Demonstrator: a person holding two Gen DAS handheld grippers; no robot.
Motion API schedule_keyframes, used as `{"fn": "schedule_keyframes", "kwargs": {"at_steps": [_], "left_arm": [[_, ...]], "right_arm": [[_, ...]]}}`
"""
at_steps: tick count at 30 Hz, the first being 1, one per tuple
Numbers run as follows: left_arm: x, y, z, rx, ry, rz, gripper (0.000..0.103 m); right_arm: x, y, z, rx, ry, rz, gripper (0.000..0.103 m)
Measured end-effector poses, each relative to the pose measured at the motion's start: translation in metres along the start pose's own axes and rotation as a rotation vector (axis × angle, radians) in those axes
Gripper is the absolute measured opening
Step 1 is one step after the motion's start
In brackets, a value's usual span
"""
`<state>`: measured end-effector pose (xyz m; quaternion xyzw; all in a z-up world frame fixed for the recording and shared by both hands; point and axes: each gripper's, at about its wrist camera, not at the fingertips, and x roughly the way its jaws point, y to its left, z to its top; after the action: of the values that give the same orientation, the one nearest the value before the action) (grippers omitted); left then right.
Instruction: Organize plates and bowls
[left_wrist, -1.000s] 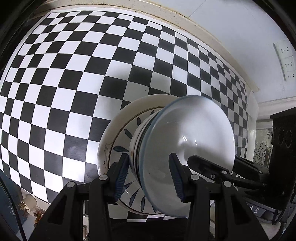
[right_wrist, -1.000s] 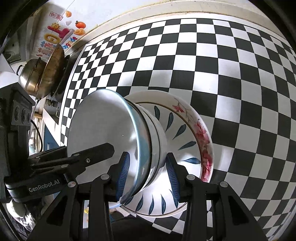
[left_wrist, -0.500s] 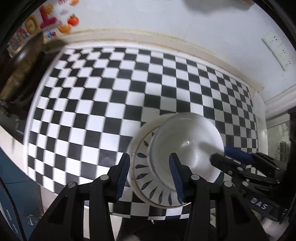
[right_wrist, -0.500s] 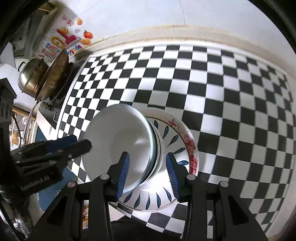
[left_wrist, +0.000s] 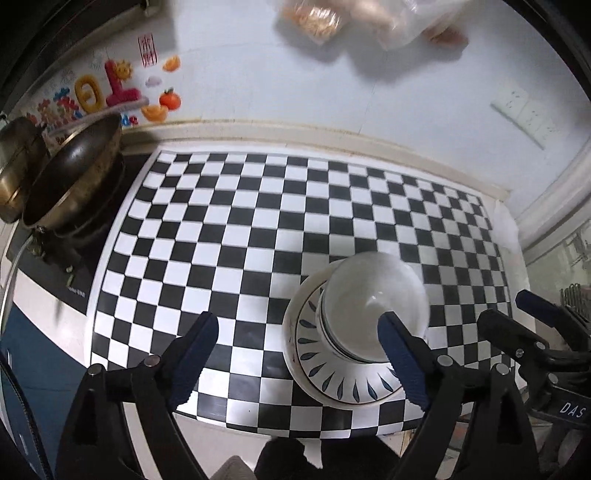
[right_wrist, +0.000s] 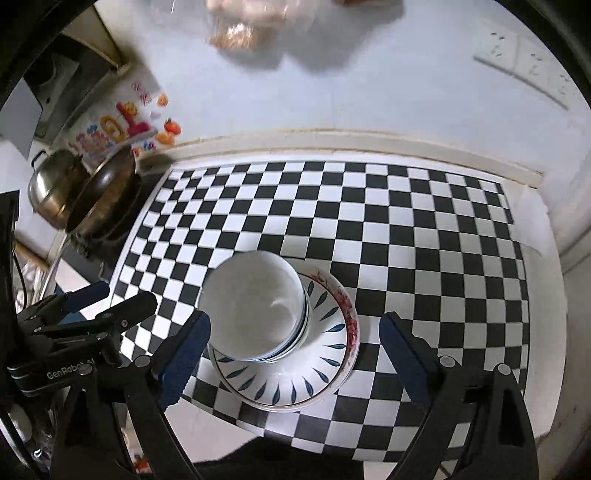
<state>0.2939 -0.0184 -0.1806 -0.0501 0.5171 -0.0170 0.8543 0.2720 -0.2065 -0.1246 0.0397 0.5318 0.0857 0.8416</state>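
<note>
Faintly legible "GenRobot" on left gripper (right_wrist: 83, 325), "DAS" on right gripper (left_wrist: 532, 332), jaws spread

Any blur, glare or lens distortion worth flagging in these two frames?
Left wrist: bags at the top smeared by blur, checkered mat bowed by fisheye, glare inside the bowl. Right wrist: same top blur, bent grid, a small highlight in the bowl.

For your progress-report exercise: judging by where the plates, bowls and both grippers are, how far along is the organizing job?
Done: the bowls sit nested on the leaf-patterned plate, one stack on the checkered counter. In hand: nothing; the left gripper and right gripper are both open and clear of the stack. Left: no loose dishes show, so stacking looks finished.
</note>
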Motion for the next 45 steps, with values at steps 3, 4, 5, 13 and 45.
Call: {"fn": "schedule_keyframes", "kwargs": {"at_steps": [3,4,5,13,45], "left_arm": [[-0.025,-0.005,-0.002,0.036,-0.051,-0.007,0.088],[-0.034,-0.007,-0.004,0.05,-0.073,-0.003,0.088],[-0.046,-0.009,-0.007,0.067,-0.099,0.007,0.088],[-0.12,-0.016,-0.041,0.085,-0.193,0.017,0.088],[-0.279,-0.027,-0.204,0.048,-0.354,0.065,0.088]], "right_arm": [[-0.025,0.007,-0.007,0.019,-0.053,-0.017,0.096],[-0.032,0.009,-0.01,0.022,-0.066,-0.021,0.096],[-0.041,0.012,-0.013,0.025,-0.083,-0.027,0.096],[-0.139,0.039,-0.055,0.032,-0.247,-0.079,0.097],[-0.327,0.088,-0.241,-0.048,-0.434,-0.117,0.099]]}}
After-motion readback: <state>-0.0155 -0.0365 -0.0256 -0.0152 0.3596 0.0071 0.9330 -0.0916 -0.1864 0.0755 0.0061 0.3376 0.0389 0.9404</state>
